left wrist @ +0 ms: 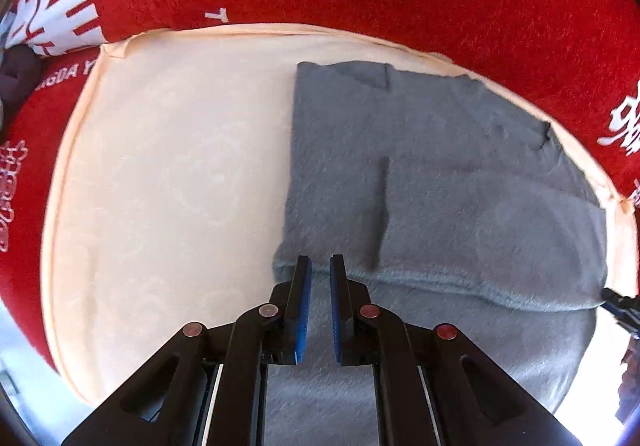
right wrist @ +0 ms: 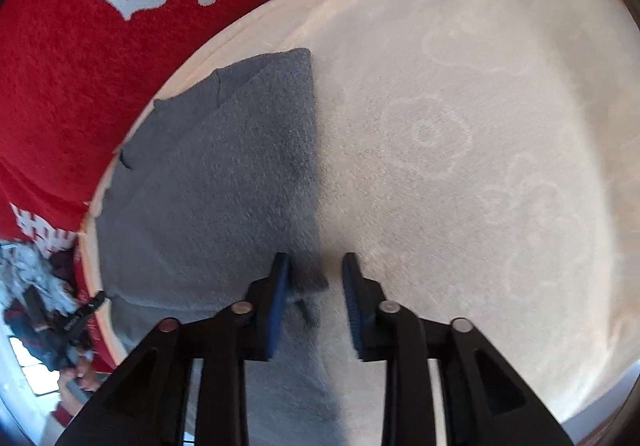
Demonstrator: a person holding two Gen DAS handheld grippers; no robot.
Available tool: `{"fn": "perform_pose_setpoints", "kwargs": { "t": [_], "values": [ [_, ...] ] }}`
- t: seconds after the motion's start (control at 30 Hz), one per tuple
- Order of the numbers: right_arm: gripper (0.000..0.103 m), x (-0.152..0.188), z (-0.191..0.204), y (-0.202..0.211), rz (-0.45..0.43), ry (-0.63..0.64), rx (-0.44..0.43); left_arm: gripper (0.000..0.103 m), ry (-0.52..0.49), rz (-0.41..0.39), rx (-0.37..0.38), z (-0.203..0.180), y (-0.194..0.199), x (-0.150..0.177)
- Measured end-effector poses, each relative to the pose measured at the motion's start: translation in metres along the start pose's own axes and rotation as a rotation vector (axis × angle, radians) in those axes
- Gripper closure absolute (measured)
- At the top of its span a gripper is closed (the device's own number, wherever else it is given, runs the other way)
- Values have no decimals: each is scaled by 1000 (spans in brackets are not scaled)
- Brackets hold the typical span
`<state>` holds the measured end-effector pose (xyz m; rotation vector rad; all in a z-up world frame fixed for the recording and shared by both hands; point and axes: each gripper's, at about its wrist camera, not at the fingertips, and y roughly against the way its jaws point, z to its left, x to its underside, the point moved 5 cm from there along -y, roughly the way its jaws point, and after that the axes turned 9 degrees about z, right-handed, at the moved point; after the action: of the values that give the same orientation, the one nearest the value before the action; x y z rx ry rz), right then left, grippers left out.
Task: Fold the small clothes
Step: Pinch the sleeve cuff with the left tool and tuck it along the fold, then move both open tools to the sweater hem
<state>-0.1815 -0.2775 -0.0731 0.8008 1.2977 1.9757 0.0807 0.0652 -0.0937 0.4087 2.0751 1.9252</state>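
The grey garment lies folded at 1 o'clock on the cream cloth; left gripper and right gripper gape empty, 1 fold likely left.

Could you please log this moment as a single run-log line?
task: fold small clothes | grey garment: partly folded on cream cloth | left gripper: open at fold edge | right gripper: open at garment edge

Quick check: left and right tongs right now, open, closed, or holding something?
Left tongs: open by a narrow gap, nothing held, tips over the grey garment.
Right tongs: open, straddling the grey garment's corner, not clamped.
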Motion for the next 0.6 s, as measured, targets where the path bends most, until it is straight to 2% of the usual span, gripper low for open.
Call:
{"fn": "perform_pose_setpoints", "kwargs": {
  "t": [0.03, 0.07, 0.1, 0.13, 0.17, 0.2, 0.37, 0.47, 0.6],
  "values": [
    [64, 3, 1, 3, 1, 1, 10, 93, -5, 5, -8, -2, 0, 3],
    [64, 3, 1, 4, 3, -1, 11, 87, -10, 9, -13, -3, 0, 5],
    [64, 6, 2, 5, 5, -5, 11, 46, -13, 16, -19, -4, 0, 6],
    [64, 8, 1, 7, 8, -12, 12, 18, -11, 22, -34, -5, 1, 10],
    [64, 10, 1, 7, 9, -17, 11, 0, 3, 0, -61, -5, 4, 13],
    [64, 12, 1, 8, 11, -23, 8, 0, 7, -24, -70, -6, 8, 13],
    [63, 29, 1, 5, 29, -46, -15, 0, -26, 14, -51, -23, 7, 23],
    [55, 39, 8, 3, 35, -50, -29, 0, -64, 27, -64, -36, 10, 30],
    [54, 56, 11, 2, 58, -55, -49, 0, -94, 62, -68, -52, 10, 40]
  ]
}}
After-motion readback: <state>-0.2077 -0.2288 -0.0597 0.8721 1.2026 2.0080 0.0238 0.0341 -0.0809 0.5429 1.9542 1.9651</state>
